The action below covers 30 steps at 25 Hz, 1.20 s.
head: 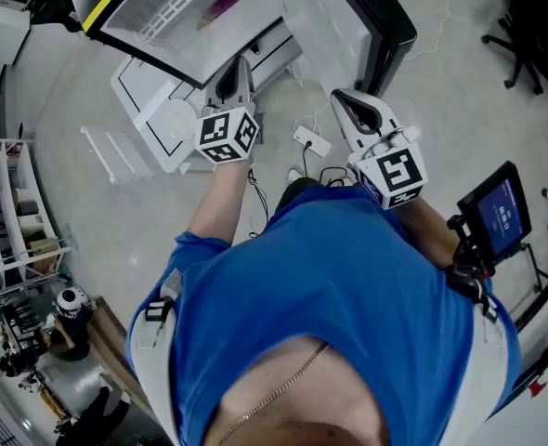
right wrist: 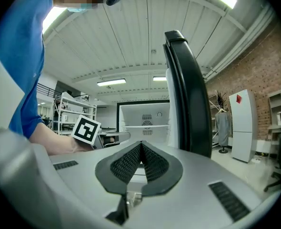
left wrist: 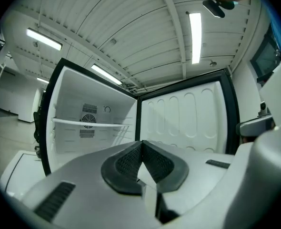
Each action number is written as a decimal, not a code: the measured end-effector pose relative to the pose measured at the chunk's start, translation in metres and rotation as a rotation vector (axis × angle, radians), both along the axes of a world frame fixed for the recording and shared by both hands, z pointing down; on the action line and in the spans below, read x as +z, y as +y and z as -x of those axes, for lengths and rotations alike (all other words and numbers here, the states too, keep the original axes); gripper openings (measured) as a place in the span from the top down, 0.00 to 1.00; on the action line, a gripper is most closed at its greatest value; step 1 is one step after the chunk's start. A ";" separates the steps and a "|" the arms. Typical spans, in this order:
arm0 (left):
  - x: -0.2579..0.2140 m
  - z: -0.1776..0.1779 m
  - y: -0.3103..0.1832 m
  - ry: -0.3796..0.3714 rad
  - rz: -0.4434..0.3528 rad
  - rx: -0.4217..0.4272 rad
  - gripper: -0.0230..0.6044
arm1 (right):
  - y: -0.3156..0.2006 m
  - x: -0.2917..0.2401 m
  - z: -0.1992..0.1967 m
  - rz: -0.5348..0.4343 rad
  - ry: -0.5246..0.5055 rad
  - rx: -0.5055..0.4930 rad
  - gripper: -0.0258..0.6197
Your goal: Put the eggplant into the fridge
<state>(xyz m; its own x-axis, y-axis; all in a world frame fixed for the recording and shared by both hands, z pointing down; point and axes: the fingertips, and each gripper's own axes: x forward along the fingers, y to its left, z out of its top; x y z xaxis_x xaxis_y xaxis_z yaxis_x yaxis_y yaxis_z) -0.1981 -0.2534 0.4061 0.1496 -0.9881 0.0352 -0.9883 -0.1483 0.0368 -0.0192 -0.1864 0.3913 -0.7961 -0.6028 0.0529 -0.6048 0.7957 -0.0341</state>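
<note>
A dark purple, elongated eggplant (head: pixel 223 7) lies on a white wire shelf (head: pixel 176 12) inside the open, black-framed fridge (head: pixel 153 54), at about 12 o'clock in the head view. Nothing touches it. The fridge door (head: pixel 385 26) stands swung wide at 3 o'clock from the vegetable.

By the look of it, the eggplant is light and fairly firm. Its smooth, glossy skin could slide under hard pads and bruise if squeezed. Should it need shifting, the safest hold looks to be across its thick middle, with gentle pressure and away from the narrow stem end.

The left gripper (head: pixel 237 68) hangs at 6 o'clock from the eggplant, outside the cabinet and pointing towards it. Its ribbed black fingers (left wrist: pixel 126 163) are pressed together on nothing. The right gripper (head: pixel 344 100) sits at about 4 o'clock from the eggplant, near the door's edge. Its fingers (right wrist: pixel 126 163) are likewise closed and empty.

Further out, a white power strip (head: pixel 311 141) with cables lies on the grey floor (head: pixel 441 110). A small dark screen on a stand (head: pixel 497 214) stands at 3 o'clock in the view. The person's blue shirt (head: pixel 330 286) fills the foreground.

With the eggplant already shelved, the placing step appears complete, and only the open door seems left to deal with.
</note>
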 end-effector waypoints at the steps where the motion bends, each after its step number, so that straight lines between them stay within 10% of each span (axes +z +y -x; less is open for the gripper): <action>1: 0.001 -0.007 0.006 0.011 -0.001 0.005 0.95 | 0.002 0.002 -0.005 -0.001 0.002 -0.003 0.96; 24: -0.011 -0.073 0.071 0.094 0.008 0.188 0.95 | 0.002 -0.034 -0.095 -0.106 -0.014 0.240 0.96; 30: -0.009 -0.064 0.078 0.093 0.016 0.174 0.95 | -0.004 -0.037 -0.085 -0.127 -0.014 0.205 0.78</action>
